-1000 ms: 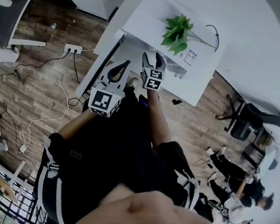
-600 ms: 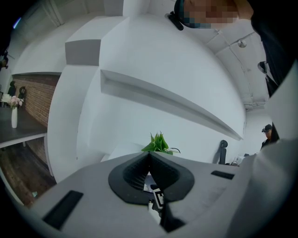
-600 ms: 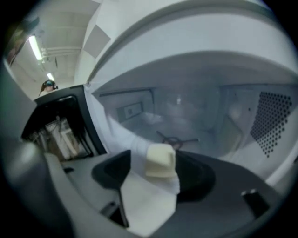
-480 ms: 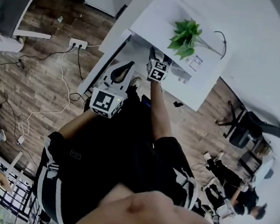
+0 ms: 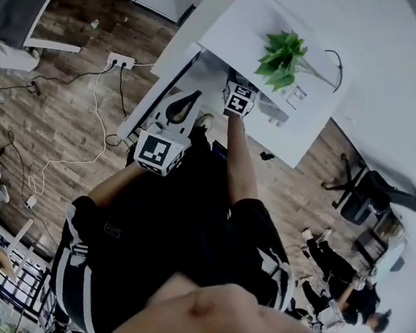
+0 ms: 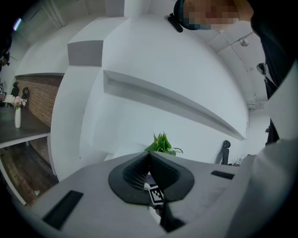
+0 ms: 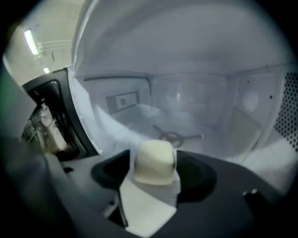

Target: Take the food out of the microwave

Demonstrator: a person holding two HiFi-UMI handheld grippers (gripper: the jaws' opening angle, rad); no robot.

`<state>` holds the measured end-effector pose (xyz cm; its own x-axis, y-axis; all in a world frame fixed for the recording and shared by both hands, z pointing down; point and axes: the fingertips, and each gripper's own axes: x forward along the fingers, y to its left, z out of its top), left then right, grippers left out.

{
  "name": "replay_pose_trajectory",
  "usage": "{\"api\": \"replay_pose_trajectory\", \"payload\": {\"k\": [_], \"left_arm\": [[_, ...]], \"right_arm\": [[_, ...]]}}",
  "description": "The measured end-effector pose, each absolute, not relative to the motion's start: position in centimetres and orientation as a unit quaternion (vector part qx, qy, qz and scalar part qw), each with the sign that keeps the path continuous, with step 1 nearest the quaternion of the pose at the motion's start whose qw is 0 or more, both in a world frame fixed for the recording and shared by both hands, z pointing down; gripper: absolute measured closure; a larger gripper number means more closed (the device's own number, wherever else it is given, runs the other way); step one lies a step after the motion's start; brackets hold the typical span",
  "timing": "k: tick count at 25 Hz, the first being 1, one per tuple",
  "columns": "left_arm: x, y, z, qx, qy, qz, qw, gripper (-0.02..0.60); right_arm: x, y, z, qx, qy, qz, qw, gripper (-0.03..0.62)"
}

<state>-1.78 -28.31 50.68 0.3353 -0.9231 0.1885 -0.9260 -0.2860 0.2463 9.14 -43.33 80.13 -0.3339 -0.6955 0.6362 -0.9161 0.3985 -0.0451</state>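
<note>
My left gripper (image 6: 149,154) hangs outside the microwave (image 7: 195,88), off to the left of its opening, jaws closed tip to tip on nothing. My right gripper (image 7: 156,153) is the one inside the microwave, angled down into the cavity with its jaws spread about as wide as they go. The food (image 7: 154,165), a pale cream block, stands on the microwave's white floor just inside the opening, nearer me than the turntable hub (image 7: 173,136). It lies dead ahead, right between my right jaws. The pads look just clear of its sides, so I judge nothing is gripped yet. The block is squarish, with no long side to line up on; closing where I am should catch it across its width.
</note>
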Motion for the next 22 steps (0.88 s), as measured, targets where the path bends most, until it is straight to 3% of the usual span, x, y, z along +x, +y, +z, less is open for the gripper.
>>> {"api": "replay_pose_trajectory", "payload": {"k": [22], "left_arm": [[-2.8, -28.3, 50.8, 0.8, -0.579, 0.005, 0.158, 0.551]], "right_arm": [[9.0, -44.0, 81.6, 0.502, -0.784, 0.203, 0.304, 0.295]]}}
